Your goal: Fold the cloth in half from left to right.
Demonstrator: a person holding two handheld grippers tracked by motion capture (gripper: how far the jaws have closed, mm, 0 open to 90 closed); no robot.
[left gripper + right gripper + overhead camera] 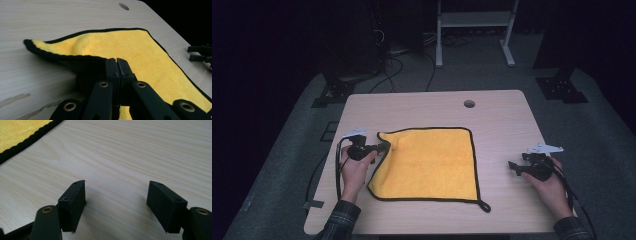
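A yellow cloth (432, 165) with black trim lies spread on the light wooden table (507, 125). My left gripper (384, 146) is at the cloth's left edge, near the far left corner. In the left gripper view, the jaws of my left gripper (116, 61) are pressed together on the black trim of the cloth (130, 47), and that edge is raised off the wood in a fold. My right gripper (512, 167) rests to the right of the cloth, apart from it. Its jaws (116, 195) stand wide open over bare wood, with a cloth corner (15, 132) at the far left.
A round hole (469, 103) is in the table near its far edge. A small black loop (485, 206) sticks out at the cloth's near right corner. Beyond the table are a white frame (474, 30), cables and black stands on a grey floor.
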